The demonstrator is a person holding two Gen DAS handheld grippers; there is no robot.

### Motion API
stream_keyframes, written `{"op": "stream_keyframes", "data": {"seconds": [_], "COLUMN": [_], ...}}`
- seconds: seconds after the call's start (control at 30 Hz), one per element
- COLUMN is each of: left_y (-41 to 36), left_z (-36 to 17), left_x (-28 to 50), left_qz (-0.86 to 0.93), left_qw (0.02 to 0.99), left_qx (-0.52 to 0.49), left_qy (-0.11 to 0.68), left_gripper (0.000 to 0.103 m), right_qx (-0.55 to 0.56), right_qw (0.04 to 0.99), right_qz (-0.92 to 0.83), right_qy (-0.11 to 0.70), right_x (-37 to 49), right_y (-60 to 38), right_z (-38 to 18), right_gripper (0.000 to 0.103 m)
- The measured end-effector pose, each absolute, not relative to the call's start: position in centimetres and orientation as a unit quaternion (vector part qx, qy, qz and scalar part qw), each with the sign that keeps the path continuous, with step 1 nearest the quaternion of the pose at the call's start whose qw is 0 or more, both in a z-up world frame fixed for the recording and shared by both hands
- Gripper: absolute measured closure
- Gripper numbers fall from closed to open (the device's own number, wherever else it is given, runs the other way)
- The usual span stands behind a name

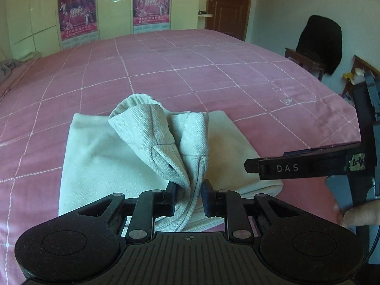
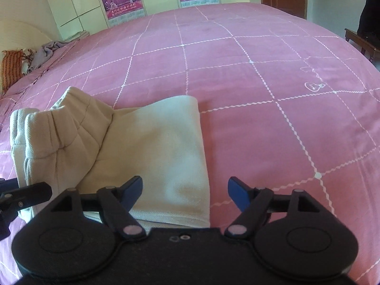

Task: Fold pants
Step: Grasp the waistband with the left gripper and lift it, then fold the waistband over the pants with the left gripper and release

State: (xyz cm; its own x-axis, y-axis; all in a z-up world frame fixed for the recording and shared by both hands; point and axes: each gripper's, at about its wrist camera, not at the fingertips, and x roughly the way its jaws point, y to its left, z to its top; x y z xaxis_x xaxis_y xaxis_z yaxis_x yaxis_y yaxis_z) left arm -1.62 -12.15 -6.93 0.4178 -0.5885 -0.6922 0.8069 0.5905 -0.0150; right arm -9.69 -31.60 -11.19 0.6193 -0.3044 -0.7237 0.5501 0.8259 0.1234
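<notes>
My left gripper (image 1: 188, 196) pinches the soft pants (image 1: 99, 156) by a bunched edge (limp, light). My right gripper (image 2: 185, 193) hovers, jaws spread, over their flat corner.

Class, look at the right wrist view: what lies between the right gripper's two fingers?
The folded pants' right edge and bare pink bedspread; the right gripper is open, gripping nothing.
</notes>
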Motion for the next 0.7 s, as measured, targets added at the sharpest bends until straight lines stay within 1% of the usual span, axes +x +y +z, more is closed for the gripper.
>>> {"op": "stream_keyframes", "data": {"seconds": [0.13,0.27,0.43,0.7], "left_y": [-12.1,-12.0,-11.5,-5.1], "left_z": [-7.3,-6.5,-5.8,-9.2], "left_x": [-2.7,-3.6,-2.4,3.3], "left_qz": [-0.42,-0.436,-0.435,-0.319], "left_qw": [0.822,0.821,0.82,0.839], "left_qx": [0.167,0.163,0.098,-0.002], "left_qy": [0.345,0.329,0.358,0.441], "left_gripper": [0.082,0.082,0.082,0.082], "right_qx": [0.18,0.193,0.235,0.285], "right_qw": [0.885,0.884,0.879,0.879], "right_qz": [-0.24,-0.243,-0.244,-0.209], "right_qy": [0.356,0.35,0.337,0.321], "right_x": [-10.1,-10.8,-11.6,-11.5], "right_y": [-31.8,-32.3,-32.9,-32.2], "right_z": [-11.0,-11.0,-10.9,-10.2], "right_gripper": [0.024,0.024,0.024,0.024]}}
